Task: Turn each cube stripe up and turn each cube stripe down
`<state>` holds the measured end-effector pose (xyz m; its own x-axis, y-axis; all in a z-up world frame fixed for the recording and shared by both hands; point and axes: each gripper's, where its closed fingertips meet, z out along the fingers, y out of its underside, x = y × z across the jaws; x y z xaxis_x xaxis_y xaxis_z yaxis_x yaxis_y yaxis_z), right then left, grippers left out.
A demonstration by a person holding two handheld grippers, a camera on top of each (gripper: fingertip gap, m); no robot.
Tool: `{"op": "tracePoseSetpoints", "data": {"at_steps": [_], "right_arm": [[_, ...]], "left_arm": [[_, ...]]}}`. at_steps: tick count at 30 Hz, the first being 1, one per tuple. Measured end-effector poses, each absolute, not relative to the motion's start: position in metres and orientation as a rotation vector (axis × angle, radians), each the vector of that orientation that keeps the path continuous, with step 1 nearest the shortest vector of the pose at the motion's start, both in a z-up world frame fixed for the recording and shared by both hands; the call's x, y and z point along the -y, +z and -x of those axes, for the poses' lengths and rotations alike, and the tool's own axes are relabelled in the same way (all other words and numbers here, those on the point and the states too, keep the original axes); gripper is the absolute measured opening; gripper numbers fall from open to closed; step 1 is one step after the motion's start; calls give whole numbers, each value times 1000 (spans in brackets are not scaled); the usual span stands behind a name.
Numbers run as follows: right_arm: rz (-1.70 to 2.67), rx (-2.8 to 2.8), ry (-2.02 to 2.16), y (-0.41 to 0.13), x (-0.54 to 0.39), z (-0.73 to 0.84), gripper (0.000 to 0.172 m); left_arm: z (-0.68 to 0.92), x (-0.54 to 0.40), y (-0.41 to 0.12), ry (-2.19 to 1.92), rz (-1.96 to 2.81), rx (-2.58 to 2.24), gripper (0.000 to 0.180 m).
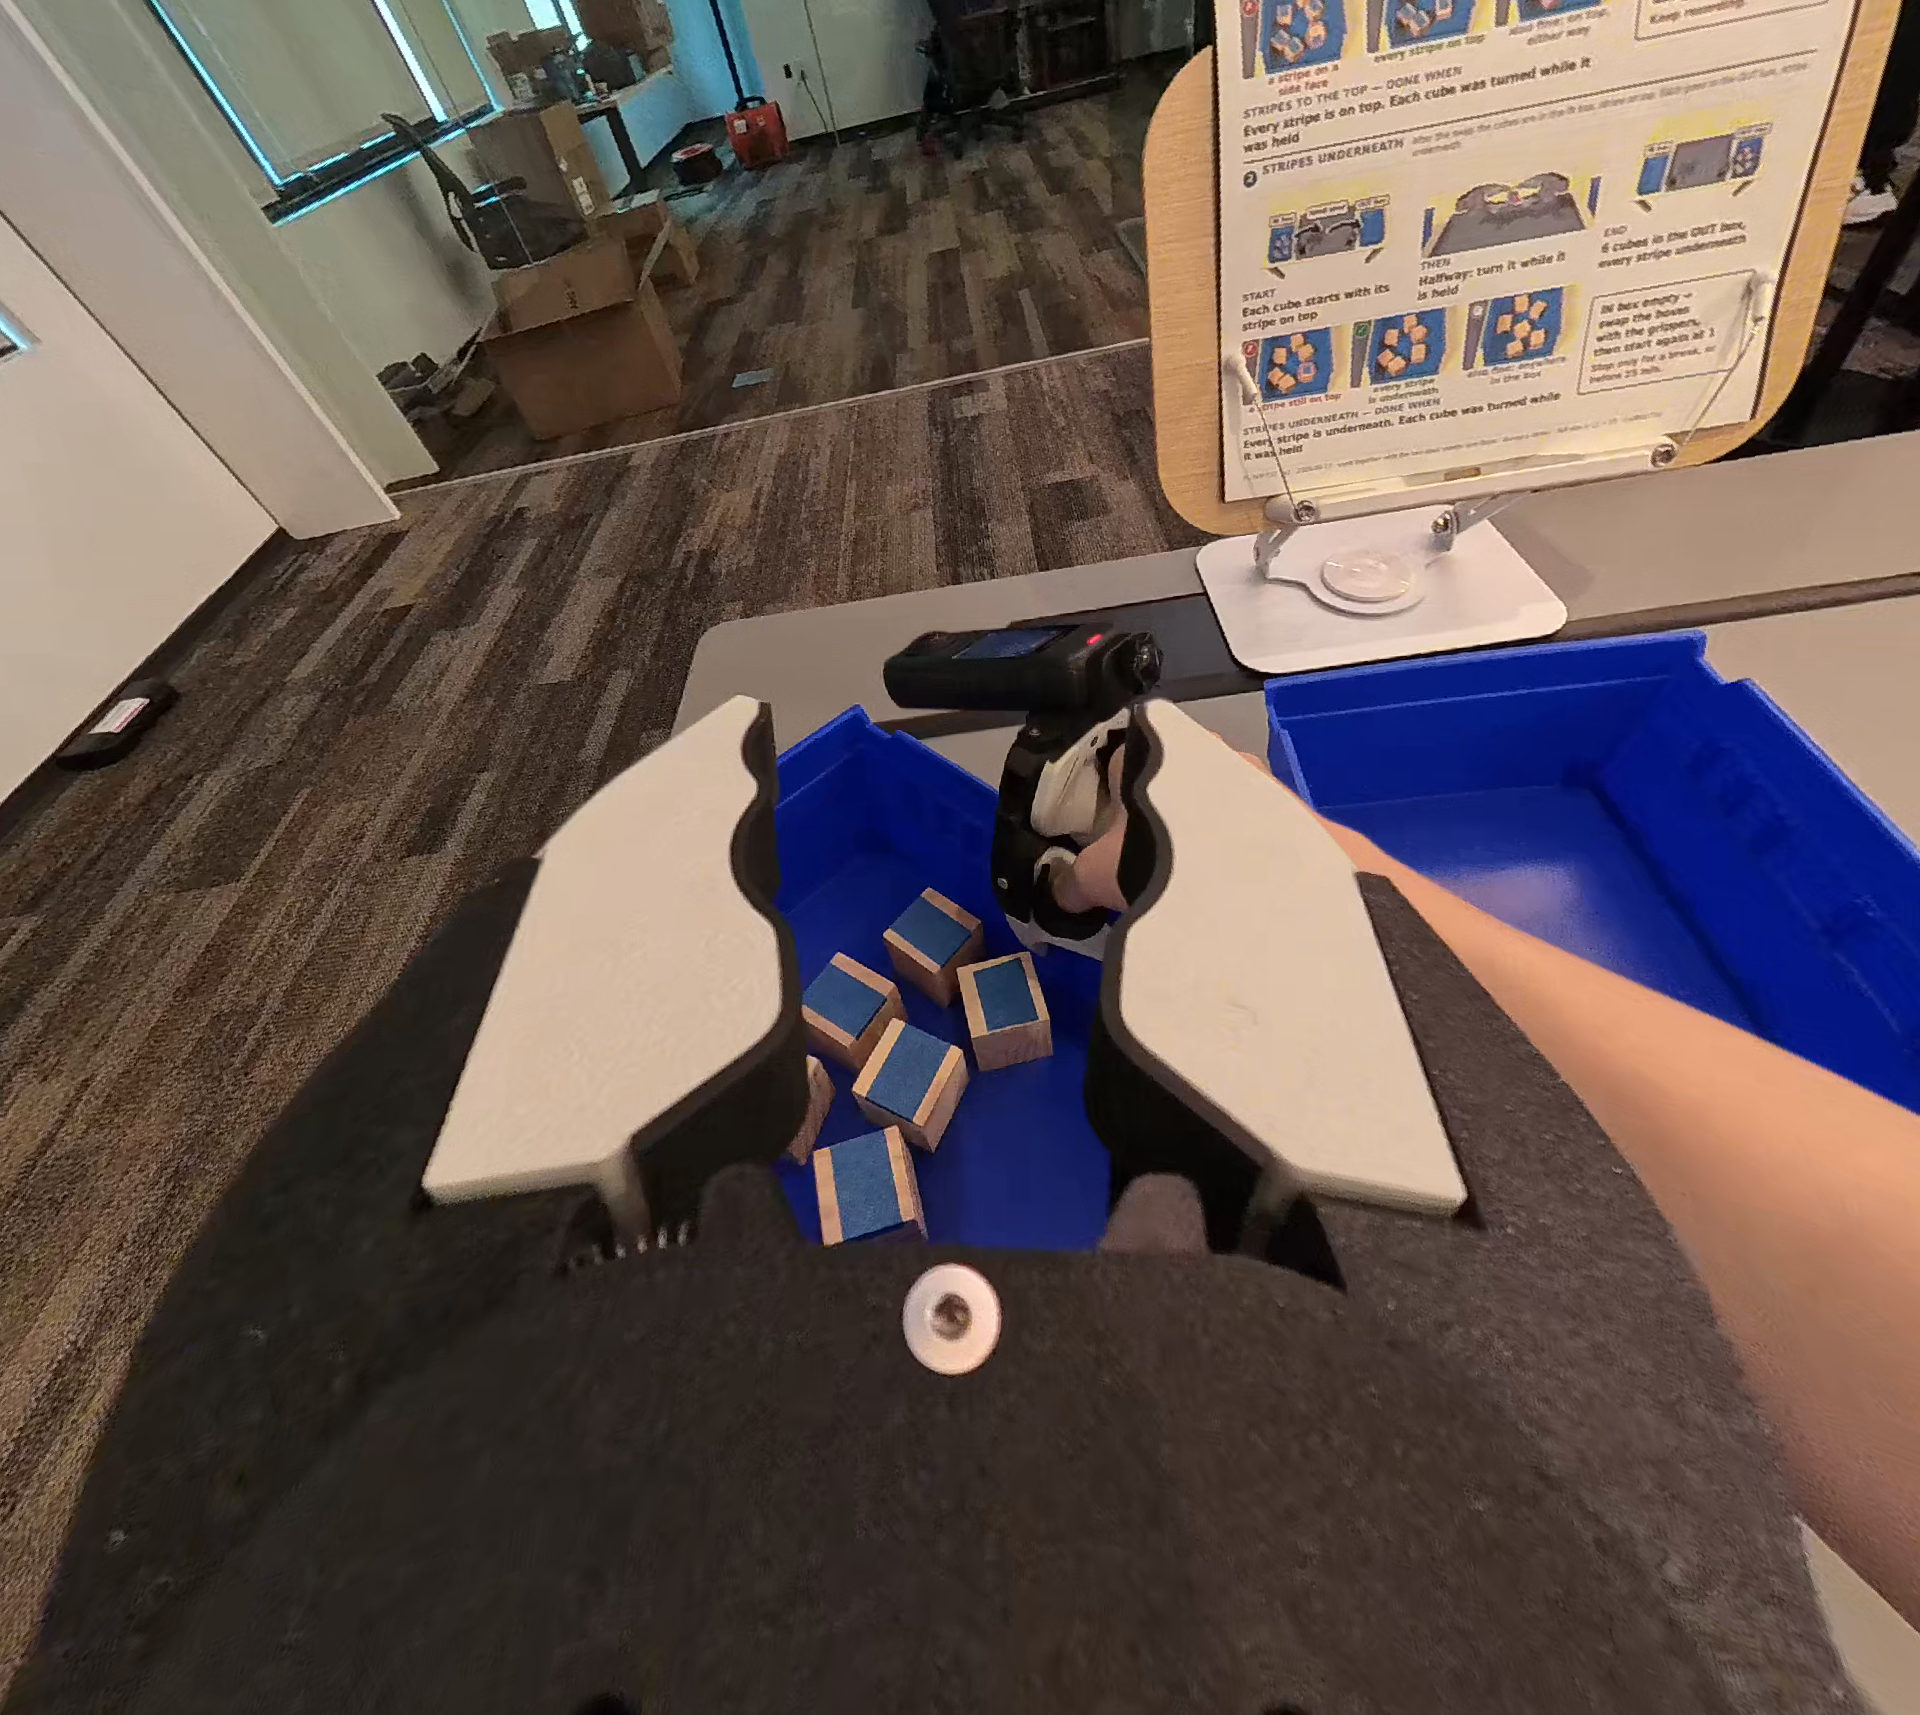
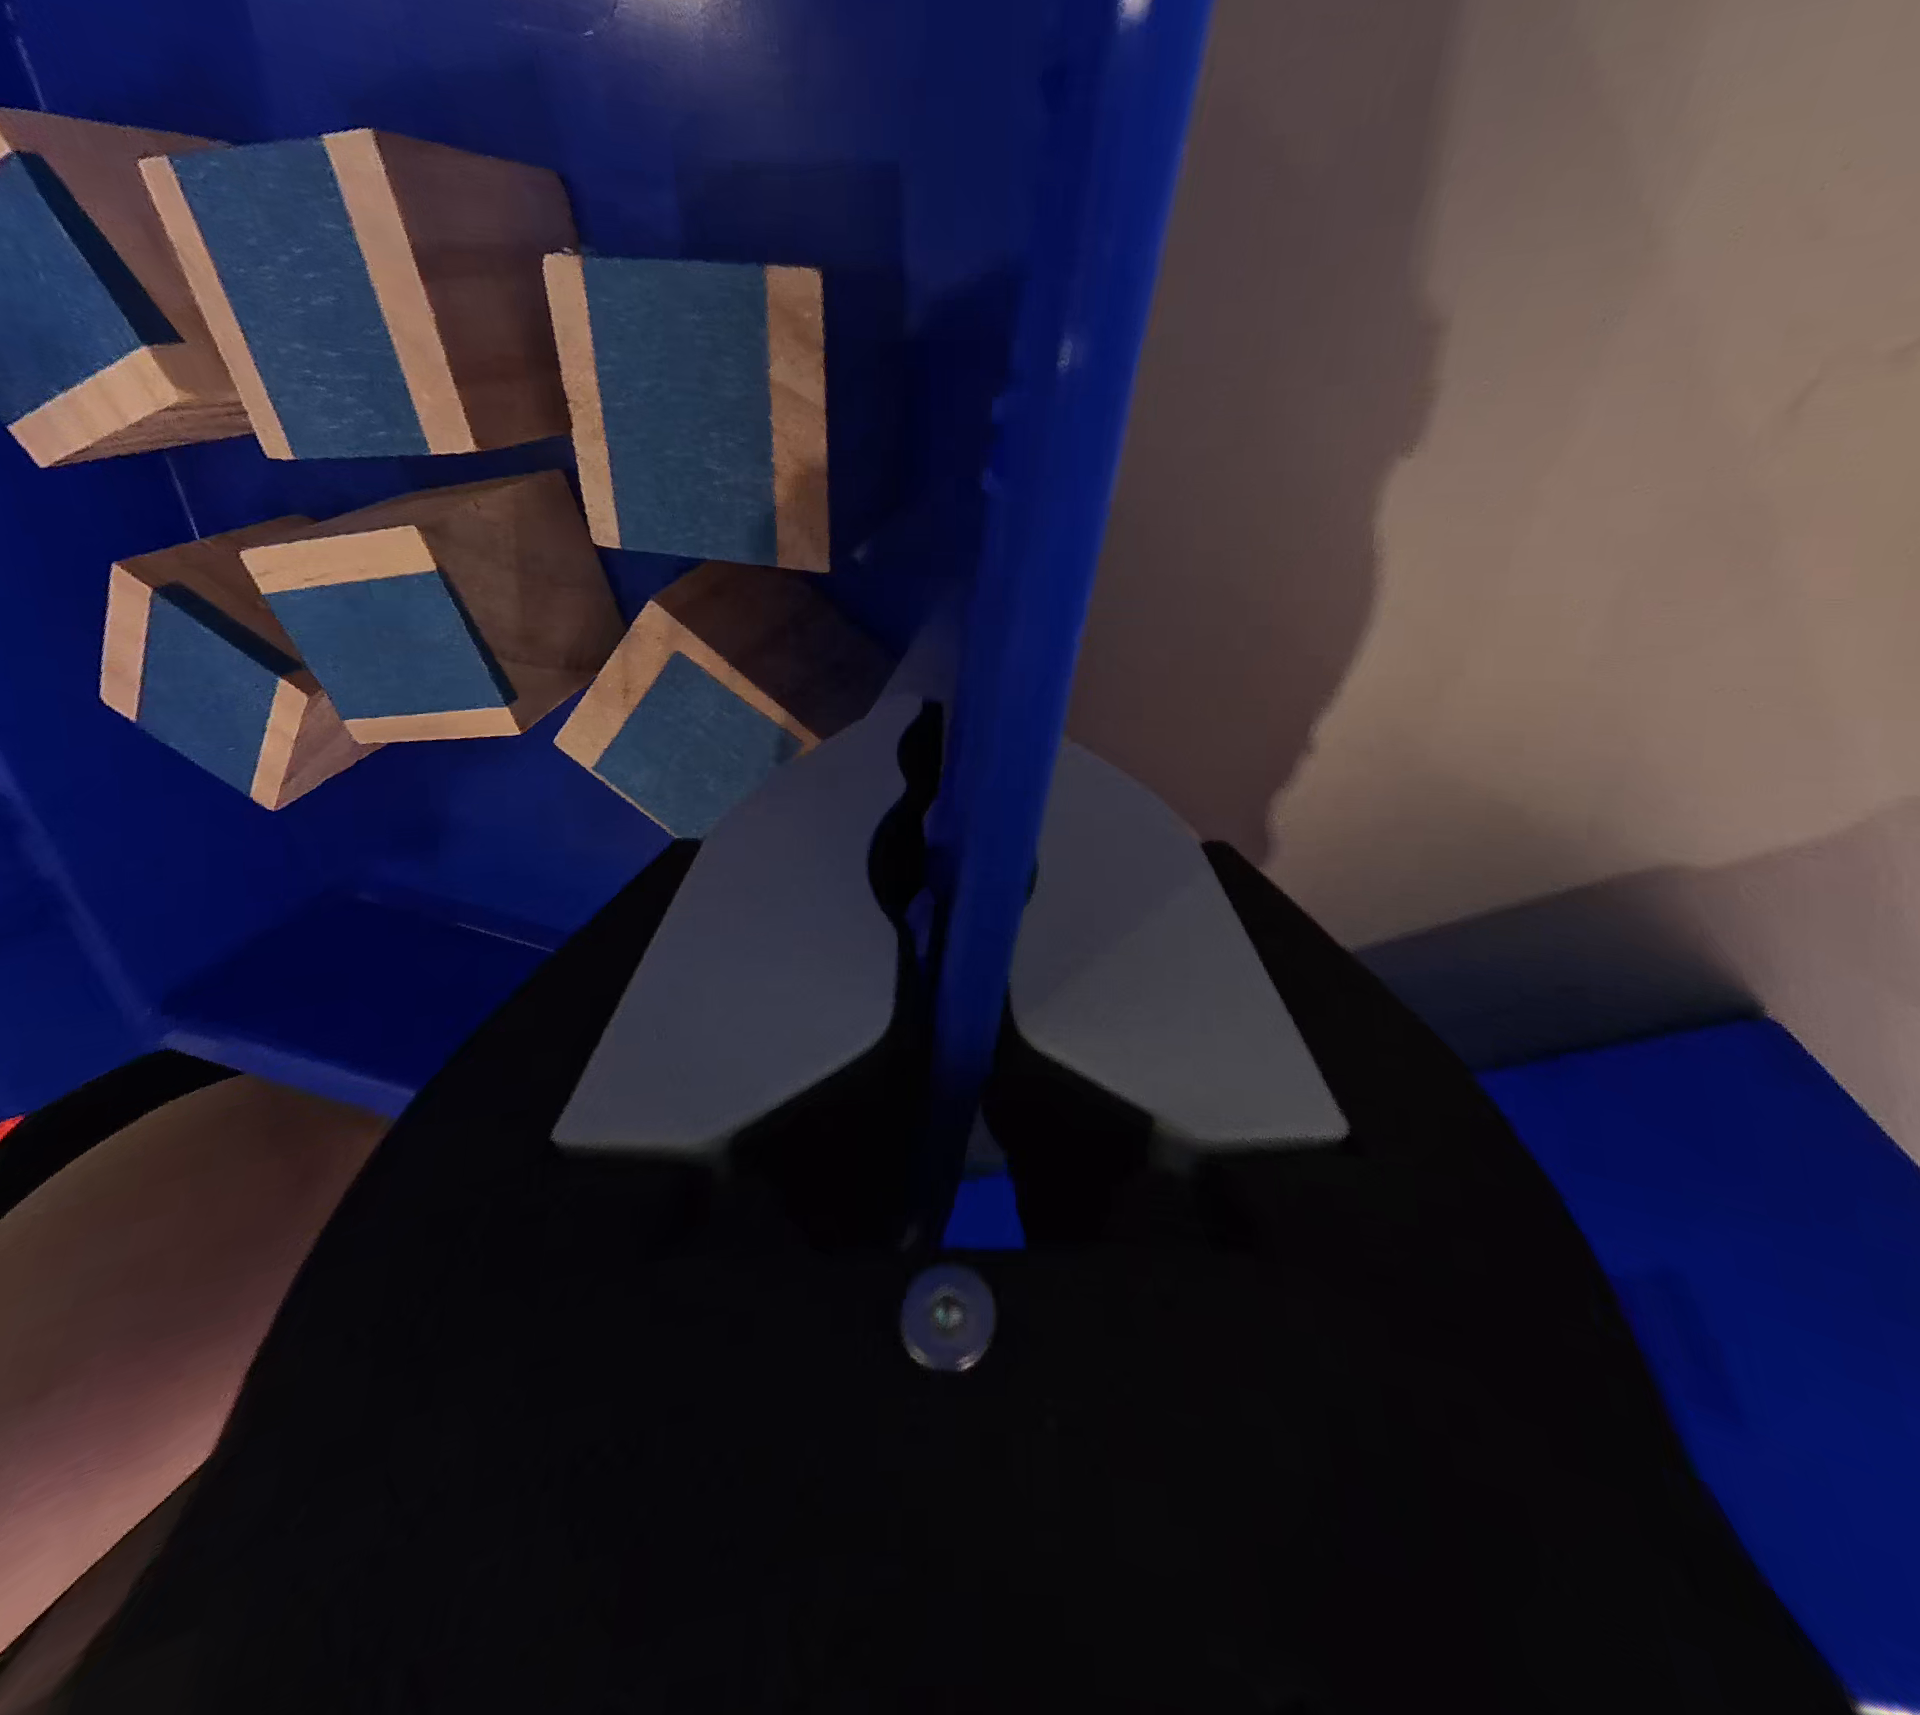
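I note a grey desk point(image 1: 935, 657) carrying two blue bins side by side, with patterned carpet floor point(image 1: 623, 585) beyond its edge. The bin on my right point(image 1: 1507, 834) shows only its bare blue floor and walls. The bin on my left point(image 1: 883, 813) holds the wooden cubes point(image 1: 909, 1083); I count six in the right wrist view, clustered loosely, some touching, some tilted, and each shows a blue stripe on the face turned toward the camera. At the far side of the desk stands an instruction sheet point(image 1: 1507, 138) on a wooden board with a white stand point(image 1: 1382, 595).

My left gripper point(image 1: 951, 792) hovers above the cube bin, jaws released and wide apart, nothing between them; the cubes lie below, seen through the gap.

My right gripper point(image 2: 961, 792) is lowered at the cube bin's side wall point(image 2: 1049, 522). Its jaws are clenched on that wall: one finger point(image 2: 790, 938) sits inside the bin, just beside the nearest cube point(image 2: 675, 740), the other finger point(image 2: 1132, 959) outside over the desk, the blue wall running up between them. In the left wrist view I see a forearm point(image 1: 1662, 1146) crossing over the right-hand bin to the handle of this gripper.
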<state>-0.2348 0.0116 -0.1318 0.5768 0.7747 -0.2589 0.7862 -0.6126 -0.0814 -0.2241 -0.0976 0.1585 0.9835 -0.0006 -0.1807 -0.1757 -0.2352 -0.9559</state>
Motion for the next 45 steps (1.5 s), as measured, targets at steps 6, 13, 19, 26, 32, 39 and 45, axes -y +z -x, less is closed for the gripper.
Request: {"op": "tracePoseSetpoints", "data": {"at_steps": [6, 13, 19, 26, 32, 39, 45], "right_arm": [[-2815, -1413, -409, -128, -16, 230, 14], [-3337, -1742, -692, 19, -42, 182, 47], [-3652, -1212, 37, -2, -53, -20, 76], [-3365, -947, -20, -102, -7, -97, 52], [-3270, -888, -206, -117, -5, -131, 10], [-3306, -640, -342, -119, -16, -237, 8], [-3375, -342, -258, -120, -19, -363, 8]], "left_arm": [[220, 96, 151, 143, 1839, -160, 66], [227, 102, 149, 106, 1851, -157, 68], [223, 100, 149, 65, 1855, -156, 68], [203, 96, 143, 110, 1880, -239, 69], [197, 93, 137, 122, 1901, -260, 70], [202, 84, 131, 151, 1930, -240, 69], [194, 73, 122, 202, 1968, -266, 68]]}}
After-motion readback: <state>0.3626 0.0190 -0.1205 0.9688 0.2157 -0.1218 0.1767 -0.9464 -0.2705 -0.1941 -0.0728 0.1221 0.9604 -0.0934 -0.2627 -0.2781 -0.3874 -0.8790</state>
